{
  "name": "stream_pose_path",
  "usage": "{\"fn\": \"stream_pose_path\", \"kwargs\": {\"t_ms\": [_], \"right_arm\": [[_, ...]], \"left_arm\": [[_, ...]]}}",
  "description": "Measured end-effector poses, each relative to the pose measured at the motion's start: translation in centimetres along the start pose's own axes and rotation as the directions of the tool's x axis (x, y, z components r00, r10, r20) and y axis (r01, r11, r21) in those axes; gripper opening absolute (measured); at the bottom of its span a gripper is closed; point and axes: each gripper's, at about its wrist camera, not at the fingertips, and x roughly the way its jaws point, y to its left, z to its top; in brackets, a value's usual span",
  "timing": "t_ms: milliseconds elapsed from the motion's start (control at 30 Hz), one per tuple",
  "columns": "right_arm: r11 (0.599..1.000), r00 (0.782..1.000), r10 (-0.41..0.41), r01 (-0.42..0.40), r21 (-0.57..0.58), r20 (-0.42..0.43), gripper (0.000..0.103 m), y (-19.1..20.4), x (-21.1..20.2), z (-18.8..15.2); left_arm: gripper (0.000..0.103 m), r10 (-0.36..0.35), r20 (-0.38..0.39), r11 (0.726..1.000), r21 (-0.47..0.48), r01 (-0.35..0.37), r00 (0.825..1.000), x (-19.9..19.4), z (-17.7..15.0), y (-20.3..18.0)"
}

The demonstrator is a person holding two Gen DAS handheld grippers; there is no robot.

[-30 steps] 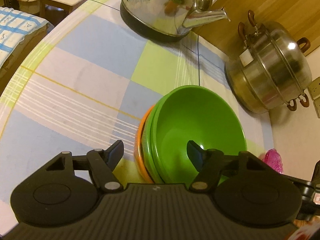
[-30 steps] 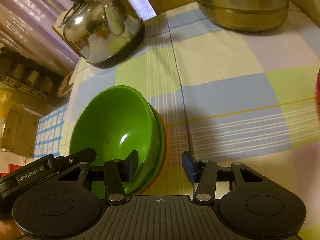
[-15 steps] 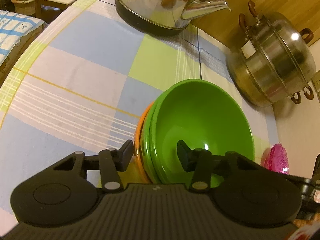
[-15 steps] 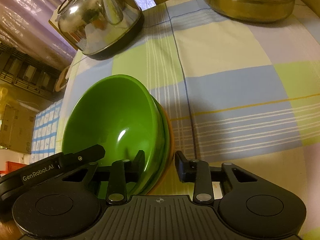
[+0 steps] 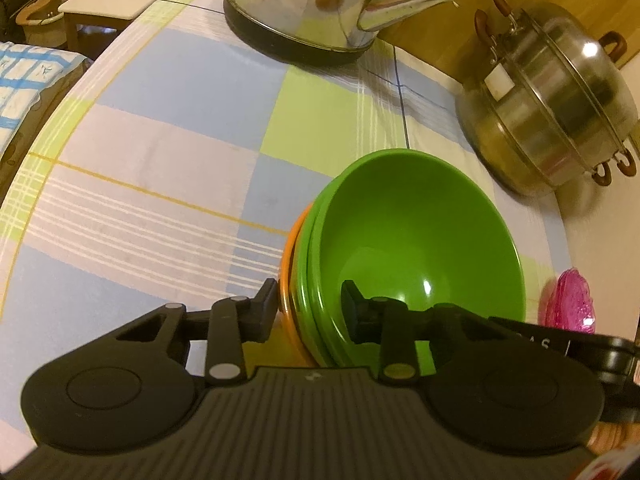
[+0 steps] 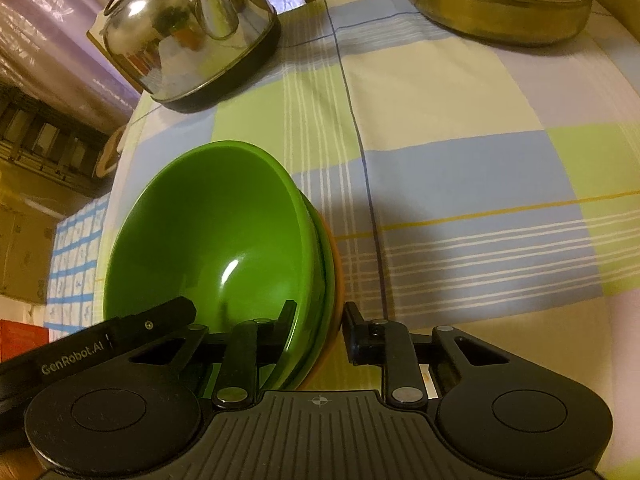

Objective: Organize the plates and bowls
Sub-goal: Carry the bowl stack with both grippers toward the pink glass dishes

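Observation:
A stack of bowls stands on the checked tablecloth: a green bowl (image 5: 420, 248) (image 6: 224, 232) on top, a second green one under it and an orange bowl (image 5: 289, 280) at the bottom. My left gripper (image 5: 309, 304) straddles the stack's near rim, one finger inside the top bowl and one against the orange edge, jaws closing on it. My right gripper (image 6: 319, 320) grips the opposite side of the rim the same way, jaws closing too. Each gripper's black body shows at the edge of the other's view.
A steel kettle (image 5: 320, 4) (image 6: 188, 36) sits at the far side of the table (image 5: 160, 140). A lidded steel steamer pot (image 5: 552, 108) (image 6: 496, 4) stands near the wall. A pink object (image 5: 568, 300) lies by the bowls. A white stool (image 5: 116, 4) stands beyond the table edge.
Both grippers' jaws have narrowed from wide apart to touching the stack's rim. The hands have edged slightly closer to the bowls; the stack stays in place.

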Motion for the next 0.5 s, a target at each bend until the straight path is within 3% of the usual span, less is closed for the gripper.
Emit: {"fn": "stream_pose_path", "kwargs": {"t_ms": [500], "right_arm": [[1.0,1.0,-0.001,0.001,0.013,0.004,0.023,-1.3,-1.9,-2.3]], "left_arm": [[0.028,0.001,-0.021,1.0,0.029,-0.001,1.0,-1.6,-2.9,-1.1]]}}
